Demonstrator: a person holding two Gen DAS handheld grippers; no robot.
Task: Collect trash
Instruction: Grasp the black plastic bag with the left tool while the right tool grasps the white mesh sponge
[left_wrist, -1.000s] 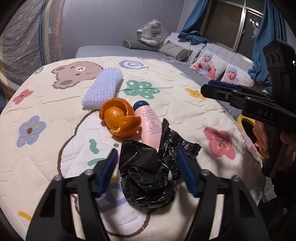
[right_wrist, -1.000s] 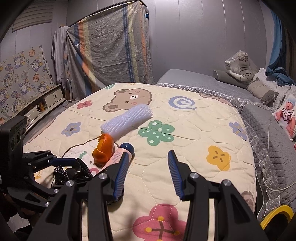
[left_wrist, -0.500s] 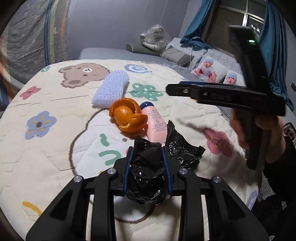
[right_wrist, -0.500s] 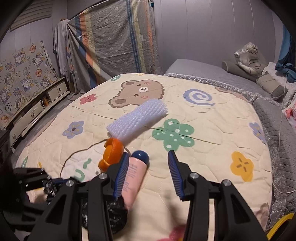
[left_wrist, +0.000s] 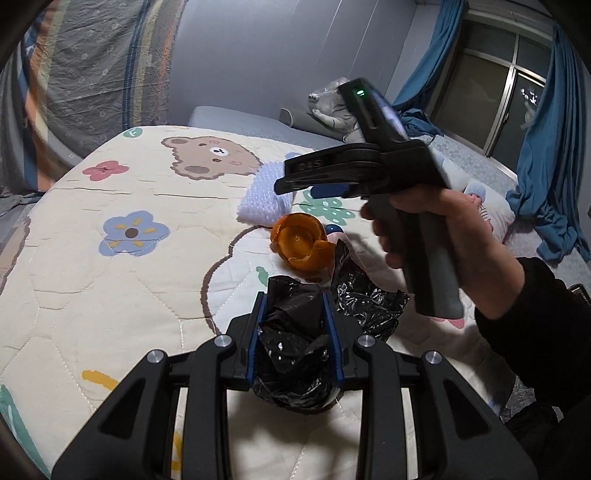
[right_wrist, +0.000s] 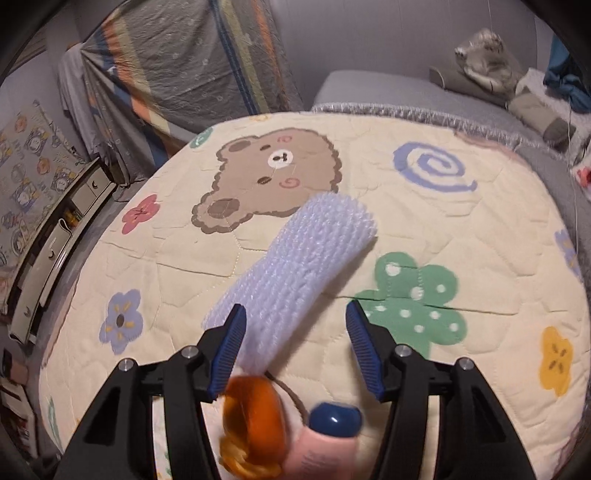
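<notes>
i have the quilted bed cover (left_wrist: 110, 280) carrying everything near its middle. my left gripper (left_wrist: 295, 332) is clamped on the black trash bag (left_wrist: 295, 354), a thin bunched hold that i judge could slip. my right gripper (right_wrist: 295, 350) hangs wide apart above the orange peel (right_wrist: 255, 421), pink tube (right_wrist: 325, 443) just beside it; closing here could catch the tube or the lilac brush (right_wrist: 295, 266).
</notes>
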